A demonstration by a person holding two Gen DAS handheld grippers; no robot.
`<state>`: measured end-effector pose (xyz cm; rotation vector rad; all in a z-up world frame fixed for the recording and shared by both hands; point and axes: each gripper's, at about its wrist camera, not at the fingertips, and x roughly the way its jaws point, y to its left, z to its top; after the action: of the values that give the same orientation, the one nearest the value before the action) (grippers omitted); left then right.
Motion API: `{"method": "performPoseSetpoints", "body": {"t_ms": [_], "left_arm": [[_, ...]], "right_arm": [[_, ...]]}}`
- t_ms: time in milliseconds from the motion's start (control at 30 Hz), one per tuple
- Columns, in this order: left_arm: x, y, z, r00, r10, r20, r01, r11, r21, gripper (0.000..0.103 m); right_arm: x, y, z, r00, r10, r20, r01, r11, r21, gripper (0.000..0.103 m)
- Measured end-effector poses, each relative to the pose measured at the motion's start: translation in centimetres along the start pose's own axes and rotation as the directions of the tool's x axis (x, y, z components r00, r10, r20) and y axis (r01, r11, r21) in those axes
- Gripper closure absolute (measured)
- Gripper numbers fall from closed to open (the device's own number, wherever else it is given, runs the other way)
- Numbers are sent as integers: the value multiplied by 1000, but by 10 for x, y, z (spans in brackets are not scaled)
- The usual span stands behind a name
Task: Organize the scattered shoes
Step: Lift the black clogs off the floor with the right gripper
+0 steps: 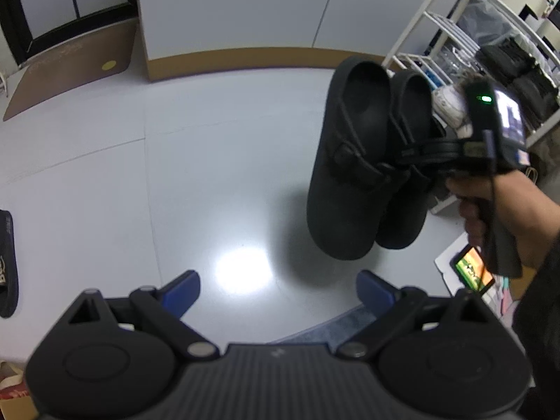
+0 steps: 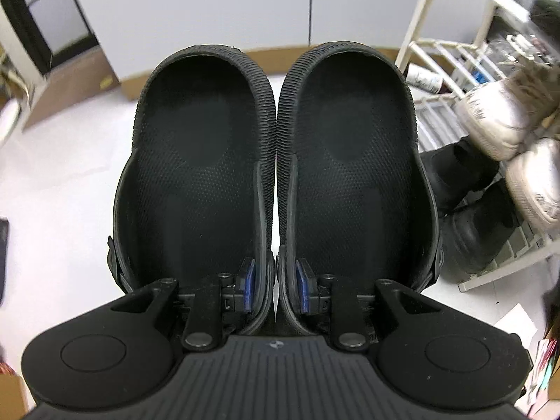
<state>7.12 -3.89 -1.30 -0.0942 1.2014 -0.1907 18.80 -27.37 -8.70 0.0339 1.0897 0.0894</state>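
Black clogs (image 2: 276,161), pair, hanging beside the white shoe rack (image 1: 451,31): right gripper (image 2: 276,290) jaws pinching only adjoining inner walls, liable to slip free; left gripper (image 1: 278,292) jaws spread, empty.

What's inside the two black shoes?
Each black shoe shows only a bumpy black insole. One finger of the right claw reaches into each, pinching their inner walls together. The toe ends are hidden under the covered fronts.

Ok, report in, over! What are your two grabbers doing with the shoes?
Right gripper shut on the black clogs, both off the floor. Left gripper open, empty. Shoe rack ahead-right, nothing blocking.
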Motion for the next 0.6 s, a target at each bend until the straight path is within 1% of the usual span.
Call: {"method": "performPoseSetpoints", "body": {"t_ms": [67, 167, 267, 467, 600], "left_arm": [[-3, -1, 0, 1000, 0, 12, 0, 1000, 1, 6], [-5, -4, 3, 1000, -9, 20, 9, 1000, 2, 6], [-8, -6, 2, 999, -17, 27, 17, 1000, 6, 6], [-18, -11, 3, 998, -13, 63, 11, 999, 31, 6], [-22, -13, 5, 997, -17, 80, 15, 1000, 27, 6]], "right_arm": [[-17, 1, -1, 999, -6, 38, 5, 1000, 11, 77], [-52, 1, -3, 991, -14, 130, 11, 1000, 25, 77], [-72, 1, -4, 983, -28, 183, 22, 999, 35, 77], [-110, -5, -15, 965, -57, 258, 45, 998, 52, 77], [-141, -18, -22, 936, -50, 350, 24, 997, 80, 77]]}}
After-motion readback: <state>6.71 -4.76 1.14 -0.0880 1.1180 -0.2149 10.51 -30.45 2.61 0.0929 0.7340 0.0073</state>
